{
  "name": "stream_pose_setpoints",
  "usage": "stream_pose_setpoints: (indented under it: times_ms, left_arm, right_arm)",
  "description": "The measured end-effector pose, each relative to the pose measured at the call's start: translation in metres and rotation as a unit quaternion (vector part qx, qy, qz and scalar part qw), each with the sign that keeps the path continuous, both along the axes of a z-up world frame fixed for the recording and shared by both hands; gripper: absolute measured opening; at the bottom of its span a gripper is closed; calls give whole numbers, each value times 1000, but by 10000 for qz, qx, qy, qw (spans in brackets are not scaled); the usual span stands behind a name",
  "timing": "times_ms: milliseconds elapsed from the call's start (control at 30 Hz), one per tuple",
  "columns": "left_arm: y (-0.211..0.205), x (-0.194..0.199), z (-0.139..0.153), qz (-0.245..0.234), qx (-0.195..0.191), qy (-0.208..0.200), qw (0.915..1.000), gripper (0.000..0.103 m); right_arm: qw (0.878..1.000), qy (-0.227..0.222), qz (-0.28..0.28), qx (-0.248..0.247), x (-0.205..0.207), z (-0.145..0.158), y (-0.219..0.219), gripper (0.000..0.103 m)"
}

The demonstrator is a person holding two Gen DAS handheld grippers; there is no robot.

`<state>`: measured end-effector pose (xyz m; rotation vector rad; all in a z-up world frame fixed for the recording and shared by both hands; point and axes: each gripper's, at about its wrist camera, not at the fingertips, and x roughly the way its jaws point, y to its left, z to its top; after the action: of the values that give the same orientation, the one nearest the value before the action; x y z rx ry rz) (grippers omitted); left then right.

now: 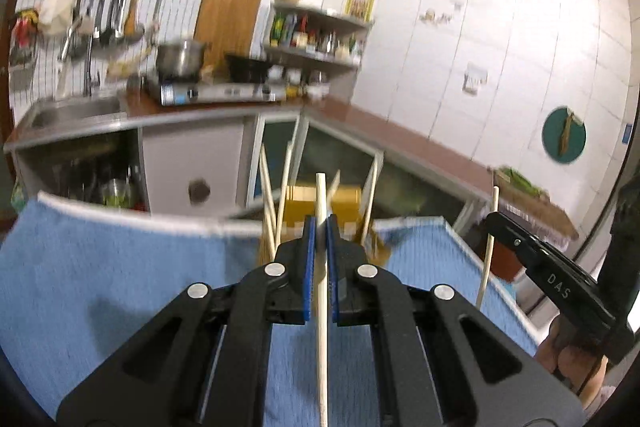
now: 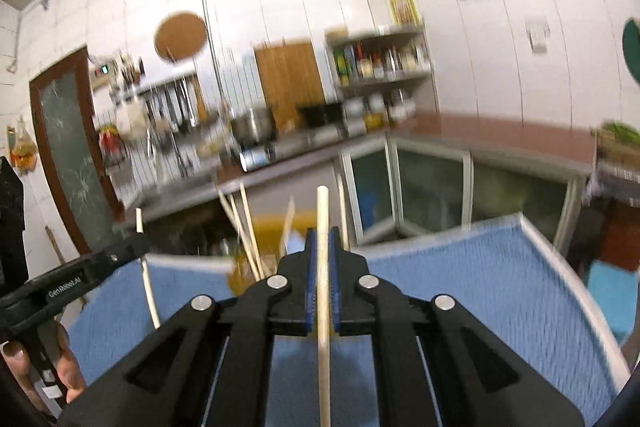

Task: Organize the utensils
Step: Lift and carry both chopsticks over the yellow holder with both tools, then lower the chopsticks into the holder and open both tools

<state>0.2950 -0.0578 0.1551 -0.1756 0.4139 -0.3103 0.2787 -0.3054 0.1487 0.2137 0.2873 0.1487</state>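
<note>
The left tool [image 1: 319, 227] was clamped on a pale wooden chopstick [image 1: 321, 307], its blue pads [image 1: 307, 267] pressed to the stick from either side. The chopstick's long axis ran along the tool's own line, 6 to 12 o'clock in the left wrist view — one end stuck up past the fingertips toward 12, the other ran back down between the black arms and out of the frame at 6.

The right tool [image 2: 323, 243] held a second chopstick [image 2: 323, 287] the same way, pinched between its pads and pointing toward 12 o'clock, with the blunt tip standing clear above the fingertips.

Just beyond both tools, at about 12 o'clock, a yellow holder [image 1: 320, 203] stood on the blue towel [image 1: 120, 267] that covered the tabletop. Several more chopsticks [image 1: 267, 195] leaned in it, upright and fanned out at slight tilts. The held sticks were above and near the holder, though blur hid whether either touched it.

In the left wrist view the right tool appeared at 3 o'clock with its stick upright; in the right wrist view the left tool showed at 9 o'clock, likewise. A kitchen counter [image 1: 360, 115] with a sink [image 1: 72, 111] lay well behind, at 11 o'clock.
</note>
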Motion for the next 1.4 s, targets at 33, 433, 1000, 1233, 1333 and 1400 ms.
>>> stream_pose_setpoints:
  times_ms: [33, 433, 1000, 1233, 1333, 1400]
  left_arm:
    - [0, 4, 9, 47, -22, -136, 9999, 4]
    - [-18, 66, 59, 561, 213, -1707, 9835, 4]
    - [-43, 101, -34, 501, 556, -1831, 9802, 4]
    - [-43, 107, -57, 434, 769, -1400, 9862, 4]
    - [-37, 106, -67, 426, 720, -1145, 9899, 4]
    - [-33, 105, -73, 446, 669, -965, 9921, 5]
  right_arm:
    - [9998, -207, -13, -30, 5, 12, 3, 6]
    - [9845, -1731, -289, 78, 53, 54, 25, 6]
    - [9805, -1917, -360, -238, 90, -3, 39, 6]
    - [9829, -1583, -282, -894, 91, -22, 49, 6]
    - [9840, -1429, -255, -1028, 89, -29, 51, 6]
    - [9859, -1300, -249, -1026, 89, -33, 50, 7]
